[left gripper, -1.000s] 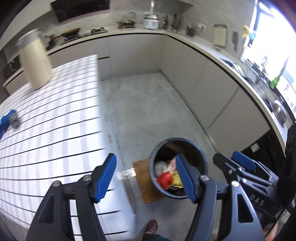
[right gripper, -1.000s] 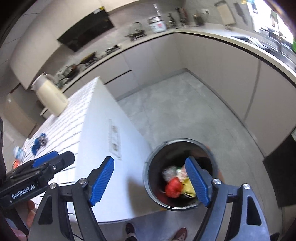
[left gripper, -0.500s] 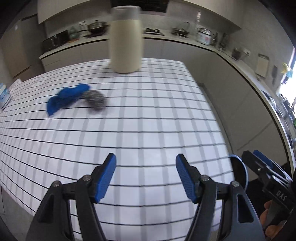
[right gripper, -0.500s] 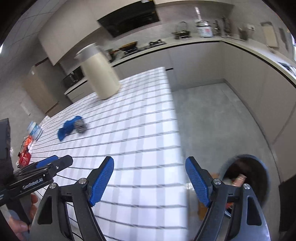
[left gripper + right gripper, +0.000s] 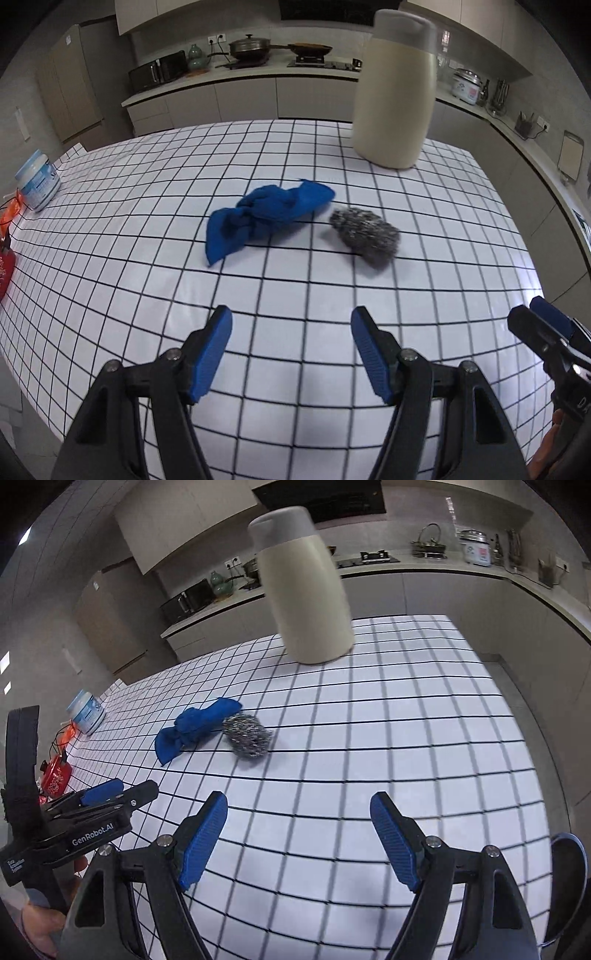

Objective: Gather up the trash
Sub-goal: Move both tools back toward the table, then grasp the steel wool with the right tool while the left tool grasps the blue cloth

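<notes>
Both grippers are being held above the near part of a table (image 5: 110, 280) that is being covered by a white cloth with a black grid. The left gripper (image 5: 291, 332) is being carried with its blue-padded jaws spread wide apart and nothing is being held between them; the same tool is being seen from the side at the lower left of the right wrist view (image 5: 122, 794), where its jaw state cannot be told. The right gripper (image 5: 299, 818) is likewise being held with its jaws wide apart and empty, and part of it is being shown at the right edge of the left wrist view (image 5: 546, 332). Further back on the cloth, a crumpled blue rag (image 5: 258, 218) (image 5: 195, 727) is being shown lying flat, and a ball of steel wool (image 5: 365, 236) (image 5: 249, 736) is being shown just beside its right end; whether the two are touching cannot be told. Both are well apart from the grippers. Behind them a tall cream jug (image 5: 395, 92) (image 5: 306, 590) with a grey lid is being shown standing upright. Near the far left edge, a white jar (image 5: 37, 181) (image 5: 86, 712) with a pale blue lid is being shown upright, with red and orange items (image 5: 55, 775) just beside it. At the lower right of the right wrist view, the dark rim of a round bin (image 5: 569, 882) is being shown beyond the table's edge, its contents hidden.
</notes>
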{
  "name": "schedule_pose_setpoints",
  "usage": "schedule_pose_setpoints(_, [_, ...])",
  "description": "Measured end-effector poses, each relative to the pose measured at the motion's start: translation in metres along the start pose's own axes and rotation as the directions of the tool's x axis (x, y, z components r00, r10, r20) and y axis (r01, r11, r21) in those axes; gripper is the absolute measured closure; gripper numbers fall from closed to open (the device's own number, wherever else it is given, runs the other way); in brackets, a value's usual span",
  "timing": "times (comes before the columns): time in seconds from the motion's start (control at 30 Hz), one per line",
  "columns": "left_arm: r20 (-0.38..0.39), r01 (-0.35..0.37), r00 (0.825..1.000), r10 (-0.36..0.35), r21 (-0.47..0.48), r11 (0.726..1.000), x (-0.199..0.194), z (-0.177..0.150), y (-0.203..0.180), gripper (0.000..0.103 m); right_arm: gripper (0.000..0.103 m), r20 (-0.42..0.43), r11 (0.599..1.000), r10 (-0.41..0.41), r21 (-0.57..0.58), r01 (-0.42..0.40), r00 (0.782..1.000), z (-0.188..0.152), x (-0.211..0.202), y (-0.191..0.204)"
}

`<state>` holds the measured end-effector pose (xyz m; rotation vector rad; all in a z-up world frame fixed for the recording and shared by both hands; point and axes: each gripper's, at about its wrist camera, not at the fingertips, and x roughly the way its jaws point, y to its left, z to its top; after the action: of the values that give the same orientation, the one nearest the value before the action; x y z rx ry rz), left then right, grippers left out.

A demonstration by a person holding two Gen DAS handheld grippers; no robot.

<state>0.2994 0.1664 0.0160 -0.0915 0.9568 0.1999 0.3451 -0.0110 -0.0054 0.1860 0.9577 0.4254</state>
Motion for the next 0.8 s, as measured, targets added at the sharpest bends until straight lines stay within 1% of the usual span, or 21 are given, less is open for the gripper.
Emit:
schedule_pose_setpoints(0.17, [-0.008, 0.009, 1.0, -0.009, 0.008, 1.0, 0.015, 0.011, 0.019, 0.035, 0.022, -0.022, 0.999, -0.009, -0.045, 0.008, 1.0, 0.011, 0.034, 0.023])
schedule_pose_setpoints(0.4, [-0.03, 0.019, 0.999, -0.019, 0.014, 1.0, 0.043, 0.03, 0.039, 0.035, 0.022, -0.047, 0.999, -0.013, -0.053, 0.01, 0.999, 0.027, 0.075, 0.041])
schedule_pose_setpoints(0.6, [-0.028, 0.031, 0.999, -0.03, 0.033, 0.999, 0.057, 0.043, 0.047, 0.035, 0.022, -0.061, 0.997, -0.028, -0.077, 0.023, 0.998, 0.038, 0.104, 0.055])
schedule_pose_setpoints(0.8, [-0.029, 0.069, 0.997, -0.068, 0.058, 0.996, 0.073, 0.059, 0.047, 0.035, 0.021, -0.086, 0.995, -0.055, -0.082, 0.048, 0.995, 0.048, 0.136, 0.059])
